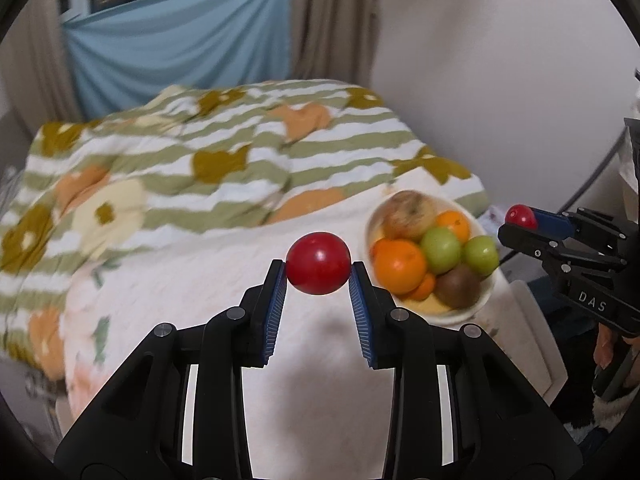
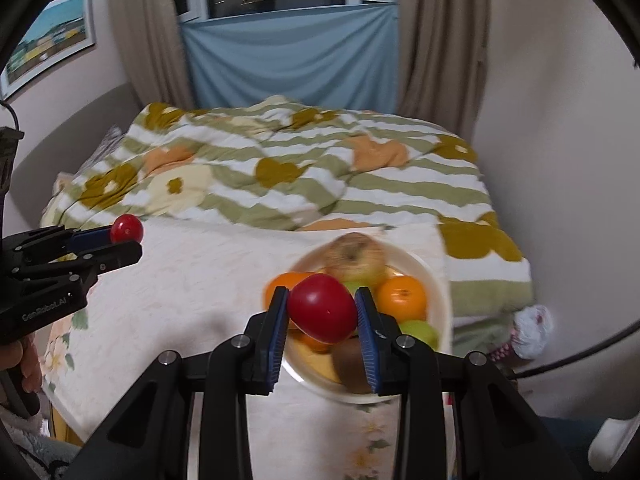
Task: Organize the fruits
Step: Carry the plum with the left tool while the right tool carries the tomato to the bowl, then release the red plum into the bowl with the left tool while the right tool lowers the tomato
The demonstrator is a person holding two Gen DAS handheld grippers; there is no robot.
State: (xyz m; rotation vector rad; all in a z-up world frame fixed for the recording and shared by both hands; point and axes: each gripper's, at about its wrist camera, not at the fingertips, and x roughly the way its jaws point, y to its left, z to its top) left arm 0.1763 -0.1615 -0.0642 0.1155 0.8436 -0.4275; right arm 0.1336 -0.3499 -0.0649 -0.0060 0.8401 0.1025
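Observation:
My left gripper (image 1: pixel 319 270) is shut on a round red fruit (image 1: pixel 318 263), held above the white cloth, left of the bowl. It also shows at the left of the right wrist view (image 2: pixel 128 236), with its red fruit (image 2: pixel 127 228). My right gripper (image 2: pixel 322 306) is shut on a second red fruit (image 2: pixel 323 307), held just above the white bowl (image 2: pixel 438 280). The bowl (image 1: pixel 486 300) holds a yellowish apple (image 1: pixel 406 214), oranges (image 1: pixel 398 266), green fruits (image 1: pixel 440 249) and a brown kiwi (image 1: pixel 458 286). The right gripper also shows at the right of the left wrist view (image 1: pixel 516 226).
The bowl sits near the right edge of a table covered with a white floral cloth (image 2: pixel 192 292). Behind it lies a bed with a green-striped flowered quilt (image 2: pixel 304 168). Curtains and a blue sheet hang at the window. A wall stands close on the right.

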